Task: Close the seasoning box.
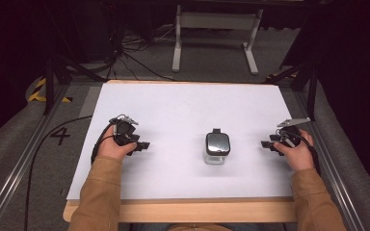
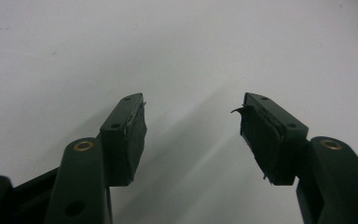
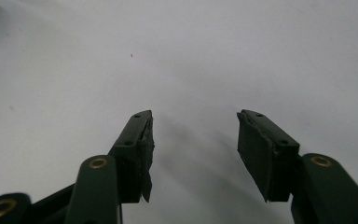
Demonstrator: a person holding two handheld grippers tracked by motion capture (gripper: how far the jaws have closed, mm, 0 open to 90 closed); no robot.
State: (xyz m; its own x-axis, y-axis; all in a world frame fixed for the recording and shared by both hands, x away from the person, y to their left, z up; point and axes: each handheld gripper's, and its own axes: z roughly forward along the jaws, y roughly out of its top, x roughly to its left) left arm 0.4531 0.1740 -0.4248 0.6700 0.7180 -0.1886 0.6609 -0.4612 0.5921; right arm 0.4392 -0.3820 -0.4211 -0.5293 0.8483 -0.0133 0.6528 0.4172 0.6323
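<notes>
**Both hand-held grippers idle, jaws apart, jar mid-table**

Dark room: grey carpet floor (image 1: 212, 53), loose black cables, white metal frame legs (image 1: 217, 36) beyond the far edge, aluminium rails down both sides. Table (image 1: 183, 103) is a matte white sheet on a light wood board, wood showing along the near edge. Small clear jar (image 1: 218, 148) with a glossy dark squarish lid stands upright near the centre, between the two grippers, well apart from both. Left hand-held gripper (image 1: 144, 145) rests on the sheet, jaws spread, nothing between them; pad rubber looks frayed in the left gripper view. Right hand-held gripper (image 1: 266, 144) likewise spread and empty, jaws pointing toward the jar. Tan sleeves (image 1: 99, 192) come in from the bottom.
</notes>
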